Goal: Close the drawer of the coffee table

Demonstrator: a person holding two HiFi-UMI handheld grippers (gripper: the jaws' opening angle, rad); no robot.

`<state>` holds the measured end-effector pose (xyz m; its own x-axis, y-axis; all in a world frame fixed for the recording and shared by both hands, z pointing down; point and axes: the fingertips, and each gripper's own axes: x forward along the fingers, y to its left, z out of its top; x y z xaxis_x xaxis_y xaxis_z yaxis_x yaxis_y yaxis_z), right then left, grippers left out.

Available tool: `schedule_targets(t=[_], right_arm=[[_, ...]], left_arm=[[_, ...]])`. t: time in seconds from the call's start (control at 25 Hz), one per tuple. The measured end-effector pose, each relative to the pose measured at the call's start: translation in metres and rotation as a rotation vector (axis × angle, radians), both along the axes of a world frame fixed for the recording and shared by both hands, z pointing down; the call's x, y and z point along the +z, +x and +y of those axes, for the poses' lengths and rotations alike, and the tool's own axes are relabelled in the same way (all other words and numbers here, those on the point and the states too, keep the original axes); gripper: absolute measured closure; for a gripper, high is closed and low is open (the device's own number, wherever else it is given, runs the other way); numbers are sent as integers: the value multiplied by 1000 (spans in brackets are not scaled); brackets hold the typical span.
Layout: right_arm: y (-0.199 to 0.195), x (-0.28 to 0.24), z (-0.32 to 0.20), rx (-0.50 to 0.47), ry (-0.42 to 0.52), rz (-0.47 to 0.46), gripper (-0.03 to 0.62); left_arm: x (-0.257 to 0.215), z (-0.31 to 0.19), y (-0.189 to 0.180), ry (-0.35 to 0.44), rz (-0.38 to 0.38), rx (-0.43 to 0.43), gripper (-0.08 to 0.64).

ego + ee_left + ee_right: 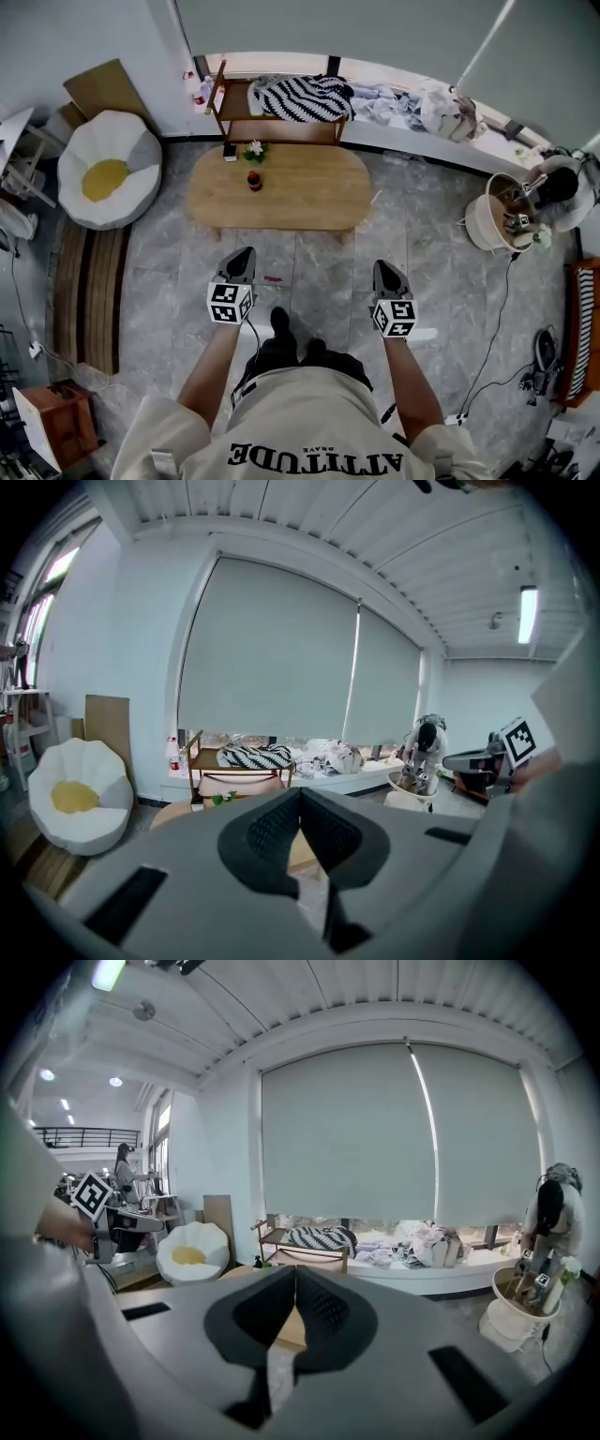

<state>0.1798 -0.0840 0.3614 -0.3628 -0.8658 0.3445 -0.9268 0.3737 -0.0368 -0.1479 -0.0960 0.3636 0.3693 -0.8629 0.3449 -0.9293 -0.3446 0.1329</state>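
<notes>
A: Coffee table [300, 192] where?
B: Straight ahead on the tile, well apart from both grippers. No drawer front visible from above, so can't tell if out or flush.
A: Jaws?
B: Left gripper [242, 255] pressed together, empty. Right gripper [384, 267] same, nothing btwn.
A: Approach?
B: Prob. step closer, crouch, find the drawer face first. Then push w/ closed tips flat on the front, centred, straight in; no grabbing needed. Mind the small bottle [254, 180] & plant [254, 150] on top, so no jolting.
</notes>
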Motion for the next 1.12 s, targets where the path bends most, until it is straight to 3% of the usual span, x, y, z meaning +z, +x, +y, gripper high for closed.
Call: schedule_targets(t=[0.48, 1.12], right_arm=[[28, -19, 45, -91, 53, -15, 572], [3, -55, 77, -60, 109, 15, 574]], left_arm=[[-24, 88, 32, 47, -18, -53, 540], [-64, 112, -1, 115, -38, -12, 540]])
